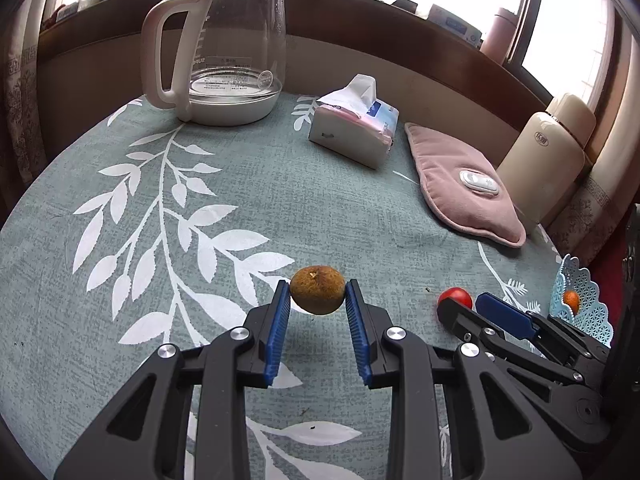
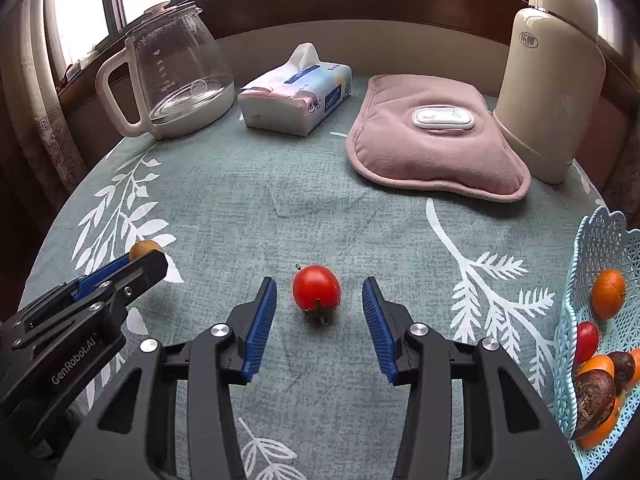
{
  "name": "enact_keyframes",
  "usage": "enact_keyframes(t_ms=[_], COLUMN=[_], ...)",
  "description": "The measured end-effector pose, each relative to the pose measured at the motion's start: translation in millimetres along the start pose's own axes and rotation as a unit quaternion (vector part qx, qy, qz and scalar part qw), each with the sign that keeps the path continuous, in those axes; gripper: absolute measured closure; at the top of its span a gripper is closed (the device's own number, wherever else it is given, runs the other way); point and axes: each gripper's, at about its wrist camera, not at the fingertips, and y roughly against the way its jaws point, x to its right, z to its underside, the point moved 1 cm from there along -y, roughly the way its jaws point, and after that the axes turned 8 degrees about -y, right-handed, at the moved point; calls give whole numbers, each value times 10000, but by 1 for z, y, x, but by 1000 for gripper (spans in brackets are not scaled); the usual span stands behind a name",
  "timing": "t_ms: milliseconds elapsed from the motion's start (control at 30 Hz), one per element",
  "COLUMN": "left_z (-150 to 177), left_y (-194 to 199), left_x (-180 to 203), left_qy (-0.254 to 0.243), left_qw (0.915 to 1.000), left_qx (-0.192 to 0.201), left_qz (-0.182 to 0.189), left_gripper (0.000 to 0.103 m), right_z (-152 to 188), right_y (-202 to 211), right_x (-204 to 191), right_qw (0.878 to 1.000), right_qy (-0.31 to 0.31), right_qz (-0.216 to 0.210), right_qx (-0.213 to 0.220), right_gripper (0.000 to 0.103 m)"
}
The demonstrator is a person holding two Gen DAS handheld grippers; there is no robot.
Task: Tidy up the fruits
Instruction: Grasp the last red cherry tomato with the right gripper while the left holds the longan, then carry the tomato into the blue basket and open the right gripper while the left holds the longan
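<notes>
My left gripper (image 1: pixel 317 295) is shut on a brown kiwi-like fruit (image 1: pixel 317 289), its blue pads touching both sides; the fruit seems slightly above the green leaf-print tablecloth. The same fruit (image 2: pixel 145 249) shows behind the left gripper in the right wrist view. My right gripper (image 2: pixel 319 294) is open, its pads on either side of a red tomato (image 2: pixel 316 288) that rests on the cloth, with gaps on both sides. The tomato (image 1: pixel 455 298) also shows in the left wrist view. A light blue lattice basket (image 2: pixel 600 240) at the right edge holds oranges, a tomato and dark brown fruits.
At the back stand a glass kettle (image 1: pixel 228 52), a tissue pack (image 1: pixel 354 124), a pink heating pad (image 1: pixel 464 184) and a cream thermos (image 1: pixel 548 152). The basket's rim (image 1: pixel 580 296) sits at the table's right edge. A wooden sill runs behind.
</notes>
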Motion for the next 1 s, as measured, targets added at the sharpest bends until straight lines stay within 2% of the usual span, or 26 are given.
enact_keyframes(t_ms=[67,267,600,1000], left_z=[0,0,0,0], left_y=[0,-2,-1,1], left_x=[0,-1,-2,-1], left_qy=[1,31,51,46], left_qw=[10000,10000,10000,10000], left_qx=[-2,-28,-21,-3], left_qz=[2,13,15,29], left_gripper=[74,74,74,74], right_z=[0,1,8,9], right_y=[-5,-14,-5,30], right_x=[-2,0,6,5], right_qw=[10000,9999,9997,9994], right_qy=[36,11,-107,-282], right_qz=[13,101,189,45], right_qx=[-50,-113,-56,191], right_gripper=[67,76,76,76])
